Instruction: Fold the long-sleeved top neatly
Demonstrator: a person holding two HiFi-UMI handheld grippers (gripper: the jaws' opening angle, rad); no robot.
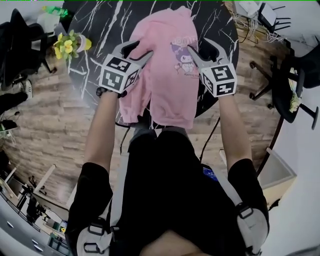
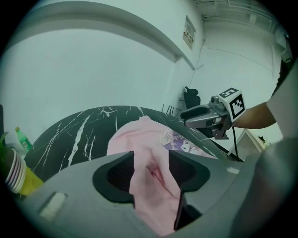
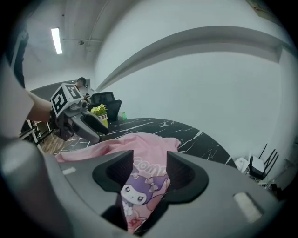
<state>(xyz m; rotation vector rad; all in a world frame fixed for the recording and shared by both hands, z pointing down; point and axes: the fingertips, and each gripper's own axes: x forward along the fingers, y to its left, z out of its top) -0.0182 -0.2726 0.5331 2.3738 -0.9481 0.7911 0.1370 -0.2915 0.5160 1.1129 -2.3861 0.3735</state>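
Note:
A pink long-sleeved top [image 1: 165, 80] with a purple cartoon print lies spread on the round black marble table [image 1: 100, 30]; its near part hangs over the table's front edge. My left gripper [image 1: 142, 48] hovers at the top's left side, jaws apart, with pink cloth [image 2: 149, 181] showing in the gap of the left gripper [image 2: 151, 160] and the pads not pressing it. My right gripper [image 1: 198, 44] is at the top's right side, also open; in the right gripper view the print [image 3: 139, 190] shows between the jaws of the right gripper [image 3: 150, 160].
A yellow pot of flowers [image 1: 67, 45] and a green bottle [image 1: 55, 10] stand at the table's left edge. Stacked paper cups [image 2: 14, 172] sit near the left gripper. Dark chairs [image 1: 285, 85] stand on the wooden floor to the right.

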